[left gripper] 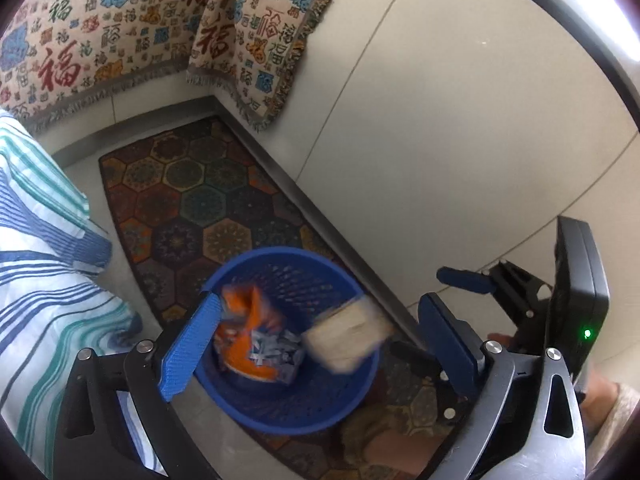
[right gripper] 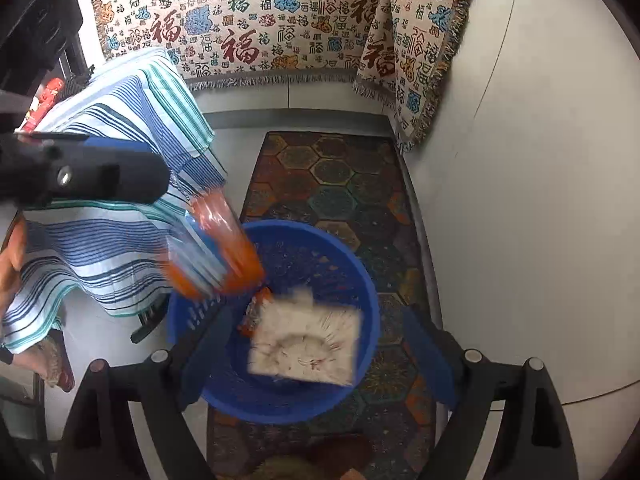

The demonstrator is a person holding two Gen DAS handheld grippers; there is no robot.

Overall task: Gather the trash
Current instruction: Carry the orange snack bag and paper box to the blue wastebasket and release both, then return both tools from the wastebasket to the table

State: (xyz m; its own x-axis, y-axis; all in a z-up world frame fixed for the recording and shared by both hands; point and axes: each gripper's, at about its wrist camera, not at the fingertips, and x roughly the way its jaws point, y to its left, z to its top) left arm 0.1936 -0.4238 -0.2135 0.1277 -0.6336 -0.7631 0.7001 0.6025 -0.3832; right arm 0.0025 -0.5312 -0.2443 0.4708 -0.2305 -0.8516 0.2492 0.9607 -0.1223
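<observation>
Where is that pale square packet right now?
In both wrist views the pale square packet is over the blue basket, right of the orange wrapper, between the right gripper's open fingers.

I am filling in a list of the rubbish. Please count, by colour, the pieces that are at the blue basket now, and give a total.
Orange and blue wrapper: 1, blurred, between the open left gripper's fingers.
Pale beige piece: 1, blurred, over the blue basket, between the open right gripper's fingers.
Total: 2. Whether more lies beneath, I cannot tell.
</observation>
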